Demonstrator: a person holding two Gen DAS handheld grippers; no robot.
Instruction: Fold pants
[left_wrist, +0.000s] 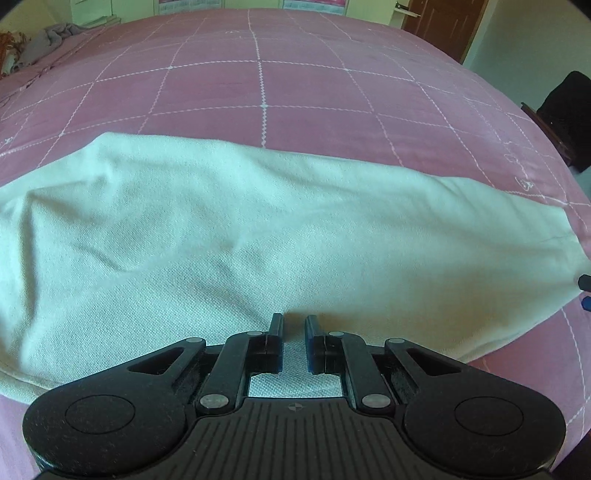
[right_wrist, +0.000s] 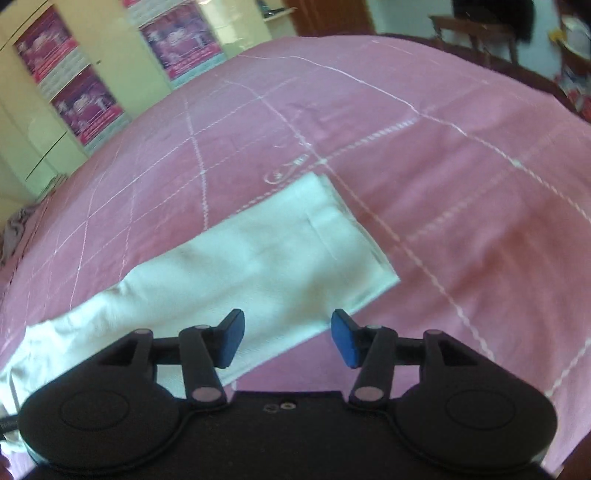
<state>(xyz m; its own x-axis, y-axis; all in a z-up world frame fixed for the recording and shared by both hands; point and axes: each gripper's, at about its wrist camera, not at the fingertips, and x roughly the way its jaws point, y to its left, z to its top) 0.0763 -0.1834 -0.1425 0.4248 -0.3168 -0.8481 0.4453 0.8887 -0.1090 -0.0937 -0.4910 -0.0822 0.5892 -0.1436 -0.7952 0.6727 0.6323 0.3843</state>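
Left hand-held gripper (left_wrist: 294, 325) closed, nothing held; right hand-held gripper (right_wrist: 287, 338) open above pants (right_wrist: 236, 258).

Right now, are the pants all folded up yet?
Not yet. The white pants lie as one long strip on the pink bedspread, legs seemingly stacked. The right tongs hang open, empty, near the hem; the left tongs are shut. Folding the length remains.

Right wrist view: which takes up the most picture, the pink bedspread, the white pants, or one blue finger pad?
1. Pink bedspread, filling most of the frame.
2. White pants, a long band across it.
3. Blue finger pad of the right hand-held gripper, smallest even though nearest the camera.
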